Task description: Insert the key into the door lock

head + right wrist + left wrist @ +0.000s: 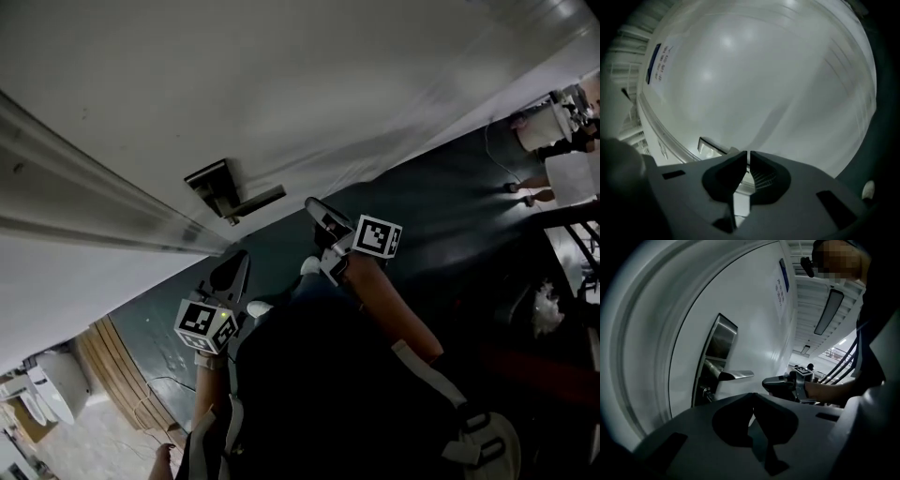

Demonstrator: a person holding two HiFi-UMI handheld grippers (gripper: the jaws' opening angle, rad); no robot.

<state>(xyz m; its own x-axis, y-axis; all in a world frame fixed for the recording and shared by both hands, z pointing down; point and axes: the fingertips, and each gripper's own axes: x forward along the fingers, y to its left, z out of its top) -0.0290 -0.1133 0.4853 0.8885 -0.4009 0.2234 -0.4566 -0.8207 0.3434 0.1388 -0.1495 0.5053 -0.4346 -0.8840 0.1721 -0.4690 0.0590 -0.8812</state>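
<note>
The white door point(309, 84) carries a brushed metal lock plate point(212, 182) with a lever handle point(259, 201). In the left gripper view the plate point(718, 350) and lever point(737, 375) show clearly, with a small lock cylinder point(707, 392) under the lever. I see no key in any view. My right gripper point(317, 210) hovers just right of the lever's tip, jaws shut with nothing visible between them point(748, 153). My left gripper point(238, 264) hangs lower, below the lock, also shut and empty point(753, 395). From there the right gripper point(774, 382) appears beside the lever.
A blue-edged notice point(782, 281) is stuck on the door higher up. A metal plate point(710, 146) sits at the door's edge. Dark floor point(450, 216) runs along the door's foot. Wooden boards point(117, 370) lie at the lower left, and white equipment point(553, 131) stands far right.
</note>
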